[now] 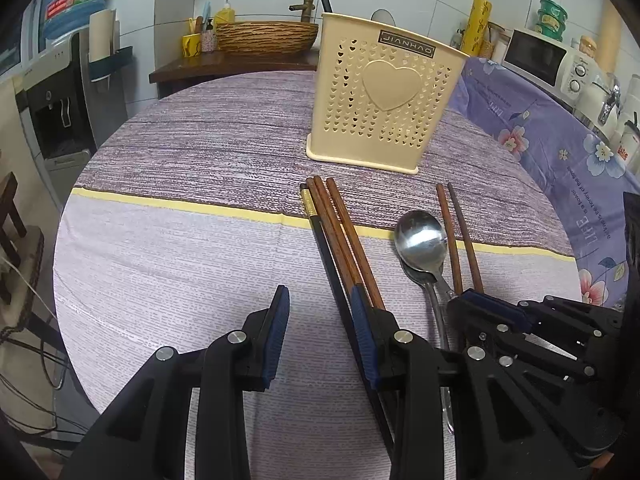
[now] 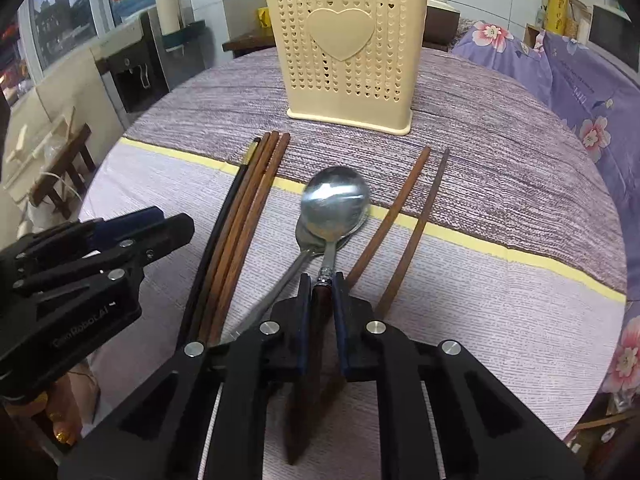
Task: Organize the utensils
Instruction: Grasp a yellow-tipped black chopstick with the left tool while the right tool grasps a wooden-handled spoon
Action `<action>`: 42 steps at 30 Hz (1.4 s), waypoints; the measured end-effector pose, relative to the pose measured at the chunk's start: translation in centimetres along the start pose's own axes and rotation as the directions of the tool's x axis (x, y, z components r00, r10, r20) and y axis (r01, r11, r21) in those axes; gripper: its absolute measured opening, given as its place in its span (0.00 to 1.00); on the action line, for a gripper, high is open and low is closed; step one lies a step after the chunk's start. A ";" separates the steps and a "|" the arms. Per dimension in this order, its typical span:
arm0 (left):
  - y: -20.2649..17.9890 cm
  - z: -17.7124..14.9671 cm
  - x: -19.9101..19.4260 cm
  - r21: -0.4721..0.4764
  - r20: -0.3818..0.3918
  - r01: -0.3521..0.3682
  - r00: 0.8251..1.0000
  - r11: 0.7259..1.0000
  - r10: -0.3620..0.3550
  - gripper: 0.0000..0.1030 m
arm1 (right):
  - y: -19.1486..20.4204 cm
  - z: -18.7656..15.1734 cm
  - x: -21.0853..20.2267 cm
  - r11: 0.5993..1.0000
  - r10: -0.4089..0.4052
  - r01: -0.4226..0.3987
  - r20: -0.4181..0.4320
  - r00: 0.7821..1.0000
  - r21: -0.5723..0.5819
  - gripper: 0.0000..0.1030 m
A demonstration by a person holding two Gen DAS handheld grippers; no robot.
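Utensils on table [image 1: 168, 248], holder [image 1: 384, 92] not visibly loaded.

Right gripper [image 2: 322, 280]: jaws closed on the wooden handle of the upper spoon [image 2: 336, 196], stacked on a second spoon [image 2: 312, 240]. Left gripper [image 1: 320, 304]: jaws wide apart, holding nothing, beside the chopstick bundle [image 1: 340, 236]. Loose chopstick pair [image 2: 412, 216] to the right. By this showing, sorting is barely begun; every piece remains to be stowed.

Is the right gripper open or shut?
Shut: the right gripper's jaws clamp the wooden-handled spoon.
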State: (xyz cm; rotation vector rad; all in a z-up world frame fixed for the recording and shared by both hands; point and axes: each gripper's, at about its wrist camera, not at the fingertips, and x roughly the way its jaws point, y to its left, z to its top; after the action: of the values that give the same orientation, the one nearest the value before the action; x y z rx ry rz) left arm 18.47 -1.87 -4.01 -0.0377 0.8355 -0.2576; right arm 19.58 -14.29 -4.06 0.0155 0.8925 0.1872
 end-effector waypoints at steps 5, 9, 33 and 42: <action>0.2 0.0 0.0 -0.004 -0.001 -0.006 1.000 1.000 0.006 0.32 | -2.7 0.4 -1.5 0.997 -0.073 0.071 0.069 0.995 0.030 0.11; 0.2 0.1 0.2 -0.012 -0.009 0.007 1.000 1.000 -0.007 0.32 | -6.3 0.3 -2.1 0.984 -0.158 0.150 0.084 0.984 0.090 0.11; -0.4 0.4 2.4 0.047 -0.068 -0.056 0.996 0.997 0.059 0.30 | -11.0 -1.8 -1.7 0.968 -0.146 0.130 0.057 0.988 0.213 0.59; 2.5 3.3 3.7 -0.001 -0.101 -0.042 0.994 0.999 0.042 0.31 | -12.1 -0.3 -0.9 0.979 -0.084 0.078 0.027 0.996 0.191 0.61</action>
State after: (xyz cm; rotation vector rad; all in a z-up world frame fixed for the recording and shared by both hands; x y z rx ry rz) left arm 23.78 -0.55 -4.82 -0.0101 0.9359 -0.2196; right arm 20.73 -26.33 -4.64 0.1588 0.8717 0.0252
